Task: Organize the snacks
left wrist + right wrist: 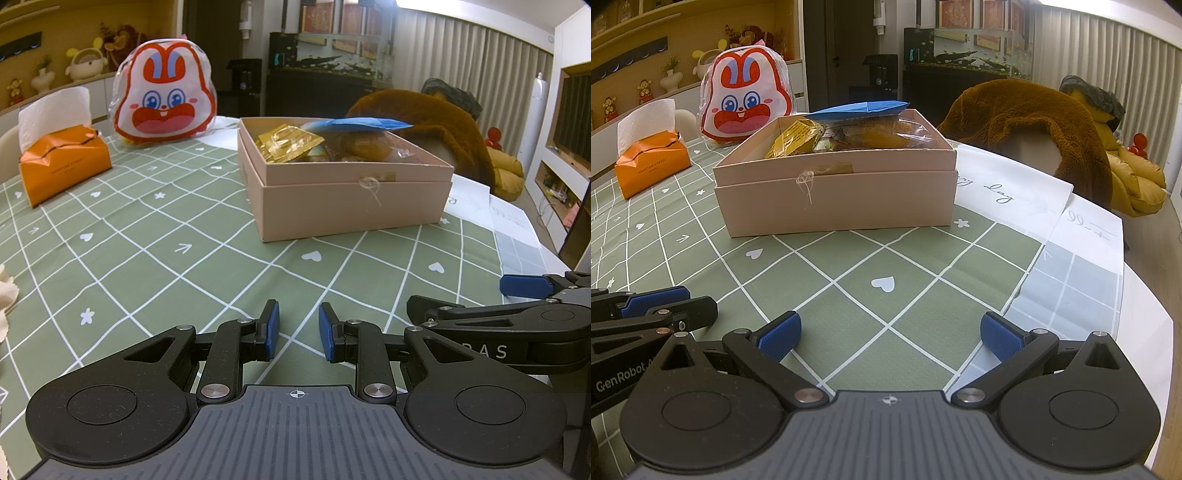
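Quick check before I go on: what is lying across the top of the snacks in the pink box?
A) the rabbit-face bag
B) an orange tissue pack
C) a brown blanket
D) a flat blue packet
D: a flat blue packet lies over the wrapped snacks in the open pink box; neither gripper touches it.

The right gripper [890,334], jaws wide apart and empty, hangs over the green checked tablecloth [886,280] facing a pink box [834,199] of wrapped snacks [798,142], the left gripper [653,301] beside it.
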A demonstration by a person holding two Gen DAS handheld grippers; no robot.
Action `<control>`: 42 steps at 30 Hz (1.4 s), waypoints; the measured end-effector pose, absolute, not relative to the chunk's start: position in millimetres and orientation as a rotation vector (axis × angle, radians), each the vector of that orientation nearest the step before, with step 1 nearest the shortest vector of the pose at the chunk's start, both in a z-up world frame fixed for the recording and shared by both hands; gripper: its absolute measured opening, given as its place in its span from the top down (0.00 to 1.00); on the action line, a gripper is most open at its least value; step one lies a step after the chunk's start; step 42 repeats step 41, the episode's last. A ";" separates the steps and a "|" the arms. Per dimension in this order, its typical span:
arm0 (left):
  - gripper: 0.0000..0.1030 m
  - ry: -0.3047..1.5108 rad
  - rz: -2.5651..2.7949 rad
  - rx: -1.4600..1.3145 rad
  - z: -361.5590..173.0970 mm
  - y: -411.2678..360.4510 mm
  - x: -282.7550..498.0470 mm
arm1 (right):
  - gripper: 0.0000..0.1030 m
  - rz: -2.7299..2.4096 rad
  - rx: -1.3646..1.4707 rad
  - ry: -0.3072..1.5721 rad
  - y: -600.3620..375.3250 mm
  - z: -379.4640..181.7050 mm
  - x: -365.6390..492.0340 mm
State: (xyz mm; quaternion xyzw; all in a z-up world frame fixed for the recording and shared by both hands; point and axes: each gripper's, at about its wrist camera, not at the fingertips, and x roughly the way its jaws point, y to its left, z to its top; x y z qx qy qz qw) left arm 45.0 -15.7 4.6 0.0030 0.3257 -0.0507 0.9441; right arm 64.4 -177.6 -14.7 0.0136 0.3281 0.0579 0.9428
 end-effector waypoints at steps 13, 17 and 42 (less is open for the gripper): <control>0.73 0.664 -0.104 0.003 4.9 -15.9 44.9 | 0.00 0.118 0.028 0.669 -177.6 -14.8 64.5; 0.73 0.664 -0.103 0.005 4.9 -16.1 44.9 | 0.00 0.118 0.028 0.669 -177.6 -14.7 64.4; 0.73 0.663 -0.109 -0.012 4.9 -13.2 45.1 | 0.00 0.118 0.027 0.669 -177.5 -14.9 64.7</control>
